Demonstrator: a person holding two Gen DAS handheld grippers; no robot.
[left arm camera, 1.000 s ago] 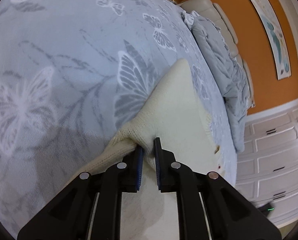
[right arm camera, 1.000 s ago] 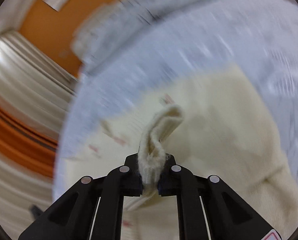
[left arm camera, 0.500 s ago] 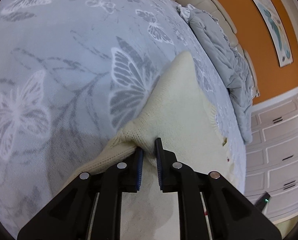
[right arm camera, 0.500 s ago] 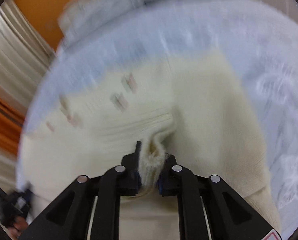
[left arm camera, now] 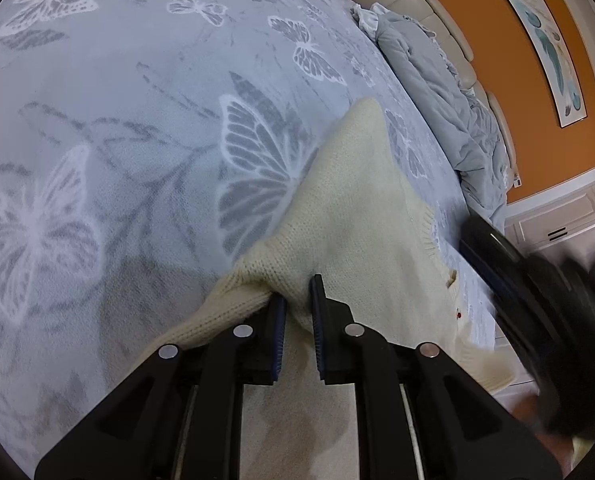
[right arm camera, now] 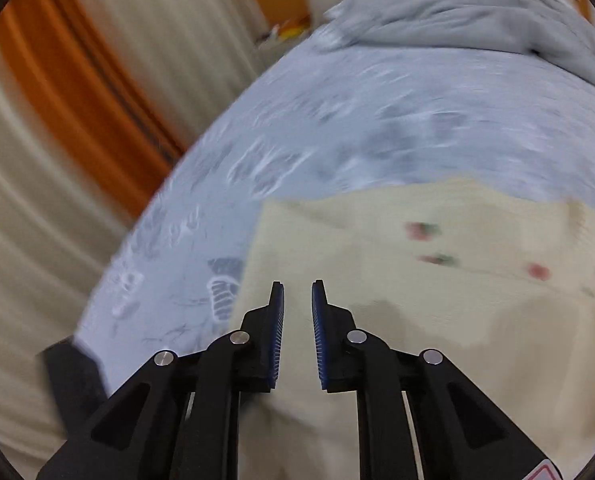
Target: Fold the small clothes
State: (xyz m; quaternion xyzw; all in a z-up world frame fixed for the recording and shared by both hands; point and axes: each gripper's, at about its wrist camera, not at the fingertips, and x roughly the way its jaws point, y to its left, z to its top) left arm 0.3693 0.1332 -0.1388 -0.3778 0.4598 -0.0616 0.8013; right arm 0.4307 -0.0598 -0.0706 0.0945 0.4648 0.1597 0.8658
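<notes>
A cream knitted sweater (left arm camera: 349, 216) lies on a grey-blue butterfly blanket (left arm camera: 129, 92). My left gripper (left arm camera: 297, 300) is shut on a pinched fold of the sweater's edge, low against the blanket. In the right wrist view the sweater (right arm camera: 437, 300) lies flat with small red motifs showing. My right gripper (right arm camera: 297, 300) hovers over its left part with jaws slightly apart and nothing between them. The right gripper also shows as a dark blurred shape in the left wrist view (left arm camera: 537, 292), at the right.
A crumpled grey duvet (left arm camera: 449, 96) lies along the far side of the bed by a beige headboard (left arm camera: 437, 8). An orange wall with a framed picture (left arm camera: 545, 36) and white cabinets (left arm camera: 569, 232) stand beyond. Curtains (right arm camera: 77, 120) hang past the bed's left edge.
My right gripper let go of the sweater fold it held and swung left, jaws now parted and empty. The sweater lies flat. My left gripper keeps its hold, barely moved.
</notes>
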